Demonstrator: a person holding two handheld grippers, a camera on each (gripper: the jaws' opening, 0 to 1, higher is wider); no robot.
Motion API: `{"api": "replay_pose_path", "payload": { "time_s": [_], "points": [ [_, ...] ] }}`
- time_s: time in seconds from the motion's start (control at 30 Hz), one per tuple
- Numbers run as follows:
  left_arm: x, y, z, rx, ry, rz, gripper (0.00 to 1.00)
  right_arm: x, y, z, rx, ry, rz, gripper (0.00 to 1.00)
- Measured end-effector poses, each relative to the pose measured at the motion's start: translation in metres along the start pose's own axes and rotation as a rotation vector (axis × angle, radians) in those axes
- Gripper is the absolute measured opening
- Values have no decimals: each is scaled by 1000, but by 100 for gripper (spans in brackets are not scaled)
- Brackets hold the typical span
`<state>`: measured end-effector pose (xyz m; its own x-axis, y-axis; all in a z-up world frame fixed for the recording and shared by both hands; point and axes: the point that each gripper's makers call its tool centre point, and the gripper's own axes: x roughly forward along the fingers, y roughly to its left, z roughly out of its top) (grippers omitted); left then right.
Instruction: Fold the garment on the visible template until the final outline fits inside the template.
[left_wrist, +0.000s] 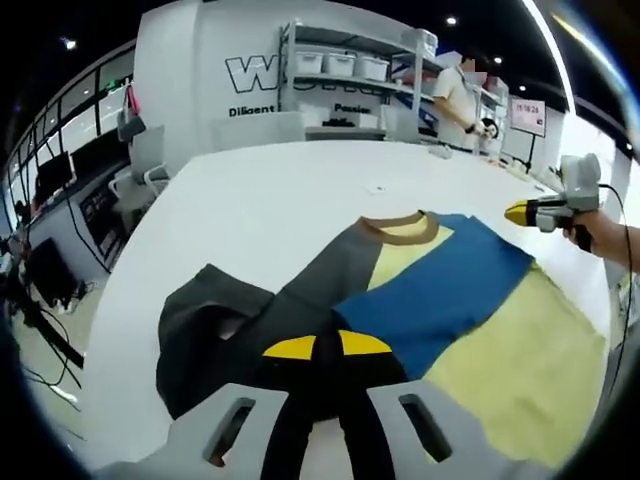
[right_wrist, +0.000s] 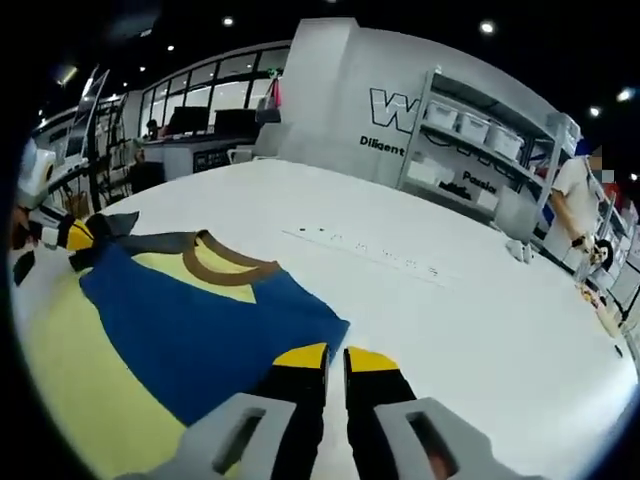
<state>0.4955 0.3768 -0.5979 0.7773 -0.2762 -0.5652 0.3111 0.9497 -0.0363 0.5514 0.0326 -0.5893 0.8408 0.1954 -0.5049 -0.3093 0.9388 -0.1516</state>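
A colour-blocked T-shirt (left_wrist: 450, 300) in pale yellow, blue and dark grey, with a brown collar (left_wrist: 402, 229), is spread on a large white table (left_wrist: 300, 180). In the left gripper view, the left gripper (left_wrist: 327, 346) is seen low over the shirt's dark grey side, its yellow-tipped jaws drawn nearly together above the cloth; whether any fabric is pinched cannot be told. Beside it, the grey sleeve (left_wrist: 205, 335) lies bunched near the table edge. The right gripper (left_wrist: 530, 212) is seen beyond the collar, held in a hand (left_wrist: 600, 232). In the right gripper view, the right gripper (right_wrist: 335, 357) is placed at the edge of the blue panel (right_wrist: 200, 325), its jaws narrowly parted over the bare table. Past the table, shelving (left_wrist: 345, 80) with white bins is visible, and a person (right_wrist: 578, 215) is standing beside it.
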Motion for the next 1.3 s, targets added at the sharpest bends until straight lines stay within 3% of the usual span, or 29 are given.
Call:
{"api": "replay_pose_path", "payload": {
  "time_s": [0.2,0.57,0.67,0.8,0.93,1.17,1.3],
  "points": [
    [-9,14,2,8,-27,53,4,-8,12,-3,53,3,19,0],
    [-22,44,5,120,-50,175,11,-33,30,5,88,-47,75,0],
    [-26,60,7,179,-39,258,13,-40,34,5,103,-52,84,0],
    [-22,61,10,158,-54,242,15,-44,38,5,135,-65,76,0],
    [-19,69,11,217,-46,274,22,-47,49,4,129,-60,93,0],
    [-3,77,12,249,-26,257,22,-57,60,-2,169,-45,119,0],
    [9,81,16,313,-2,245,23,-62,57,-7,181,-34,113,0]
  ]
}}
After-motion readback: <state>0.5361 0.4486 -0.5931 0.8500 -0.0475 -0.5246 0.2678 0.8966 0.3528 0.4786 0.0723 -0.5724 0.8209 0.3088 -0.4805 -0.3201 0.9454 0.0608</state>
